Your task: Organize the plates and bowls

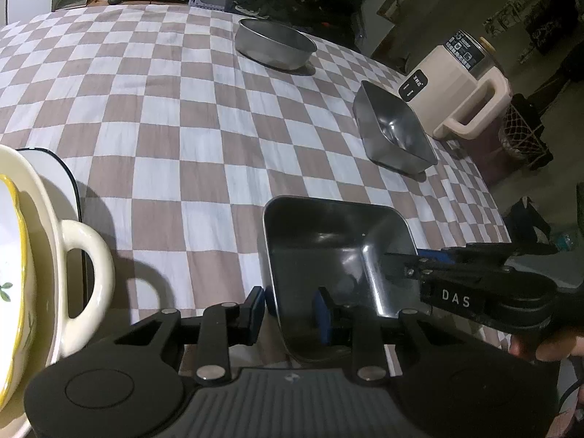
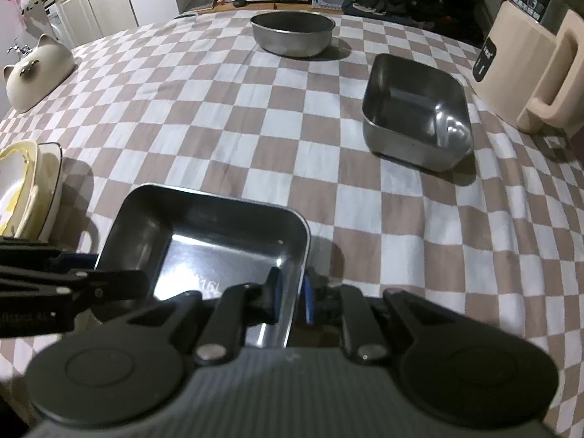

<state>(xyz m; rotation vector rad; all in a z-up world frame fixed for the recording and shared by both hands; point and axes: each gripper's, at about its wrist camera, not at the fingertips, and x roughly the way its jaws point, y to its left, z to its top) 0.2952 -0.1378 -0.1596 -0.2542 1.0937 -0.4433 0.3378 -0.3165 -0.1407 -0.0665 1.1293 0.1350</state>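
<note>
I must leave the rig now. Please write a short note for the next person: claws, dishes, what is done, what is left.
Left claw: shut on the near square steel tray, left wall.
Right claw: astride its right wall; grip unclear.
Second square tray and round steel pan stand apart on the checked cloth.
Done: ceramic dishes stacked at left.
Left: gather the three steel pieces.

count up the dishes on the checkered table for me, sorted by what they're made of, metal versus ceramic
Metal square trays: 2, near tray held between both grippers, far tray.
Metal round pan: 1.
Ceramic dishes: 3, stacked at the left edge: yellow-rimmed dish, cream handled dish, dark-rimmed plate.
Total: 6.
</note>
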